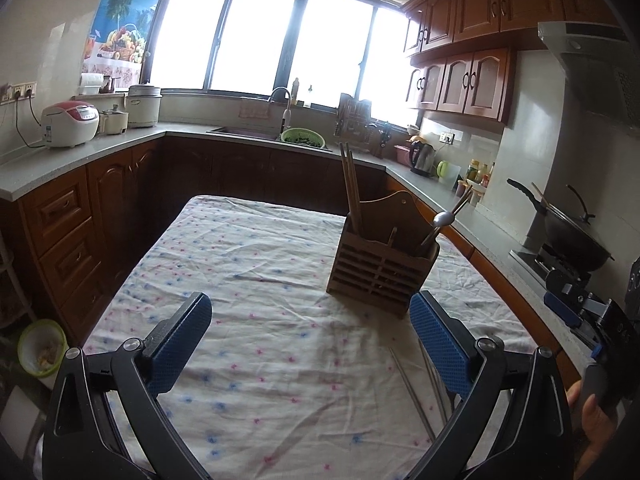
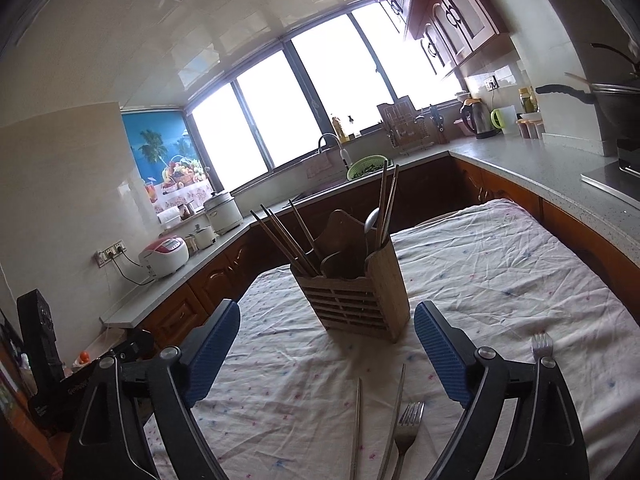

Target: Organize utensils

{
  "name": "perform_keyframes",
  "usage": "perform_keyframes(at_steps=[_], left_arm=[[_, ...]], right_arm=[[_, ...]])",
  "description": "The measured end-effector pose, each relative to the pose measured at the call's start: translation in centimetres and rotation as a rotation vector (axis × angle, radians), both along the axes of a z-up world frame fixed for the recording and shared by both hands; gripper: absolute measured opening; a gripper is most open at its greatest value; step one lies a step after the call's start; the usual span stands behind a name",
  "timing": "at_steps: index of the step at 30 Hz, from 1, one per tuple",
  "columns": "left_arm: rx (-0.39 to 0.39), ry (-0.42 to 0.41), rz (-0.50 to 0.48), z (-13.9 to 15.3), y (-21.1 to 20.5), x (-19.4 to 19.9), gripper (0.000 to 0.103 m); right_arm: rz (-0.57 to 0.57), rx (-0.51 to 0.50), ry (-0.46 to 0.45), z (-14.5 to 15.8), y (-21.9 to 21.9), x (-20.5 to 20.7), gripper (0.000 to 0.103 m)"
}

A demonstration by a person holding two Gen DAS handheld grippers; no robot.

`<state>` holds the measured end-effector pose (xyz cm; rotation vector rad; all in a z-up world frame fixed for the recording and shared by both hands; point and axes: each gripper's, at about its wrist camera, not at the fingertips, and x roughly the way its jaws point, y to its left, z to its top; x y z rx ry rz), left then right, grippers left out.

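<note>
Nearest in the right wrist view: right gripper hovering over the table, jaws spread wide, blue pads gripping nothing. Between and just below those jaws, flat on the tablecloth: two metal chopsticks side by side, one fork just right of them, tines pointing away. Second fork peeking out past the right finger, mostly hidden by it.

Left gripper likewise wide apart, nothing between the pads, held above the cloth. Metal chopsticks faintly seen near its right finger, lying on the cloth. At the far right edge of that view, part of the right gripper and a hand on its handle.

Further out, mid-table: wooden utensil holder standing upright, slatted front facing the cameras, well apart from both grippers. Inside it: dark wooden chopsticks leaning left in one compartment, a spoon and more chopsticks upright in another.

Beyond the table: counter with a rice cooker, sink with green colander, kettle, wok on the stove, bright windows behind
</note>
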<state>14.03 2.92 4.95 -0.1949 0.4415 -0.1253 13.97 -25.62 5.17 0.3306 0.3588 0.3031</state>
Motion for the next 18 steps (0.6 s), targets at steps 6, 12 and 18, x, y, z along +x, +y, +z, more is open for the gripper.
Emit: perform_keyframes(at_steps=[6, 12, 18], left_arm=[[0.008, 0.008, -0.011, 0.2, -0.1, -1.3, 0.101], [0.086, -0.038, -0.003, 3.8, -0.5, -1.6, 0.103], [0.09, -0.174, -0.013, 6.9, -0.9, -3.6, 0.103]], right_arm=[[0.004, -0.009, -0.027, 0.6, -0.1, -1.8, 0.093], [0.031, -0.08, -0.065, 5.2, 0.1, -2.1, 0.099], [0.044, -0.126, -0.162, 9.6, 0.8, -4.0, 0.103]])
